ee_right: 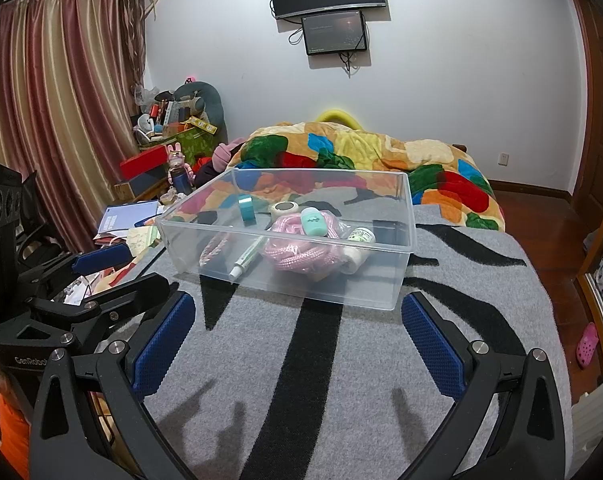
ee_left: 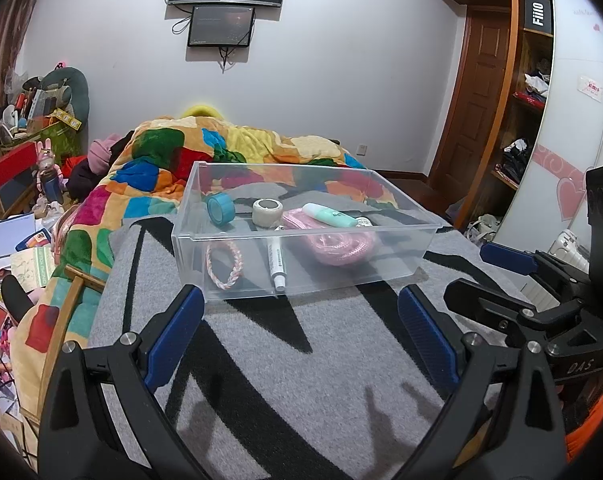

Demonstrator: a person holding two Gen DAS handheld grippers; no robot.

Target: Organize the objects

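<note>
A clear plastic bin stands on the grey and black striped blanket. In it lie a teal tape roll, a beige tape roll, a pink coiled rope, a mint bottle, a white marker and a braided bracelet. My left gripper is open and empty just short of the bin. My right gripper is open and empty, also just short of it.
A colourful quilt is heaped behind the bin. Clutter of boxes and papers fills the left side. A wardrobe stands to the right. The other gripper shows at the right edge in the left wrist view.
</note>
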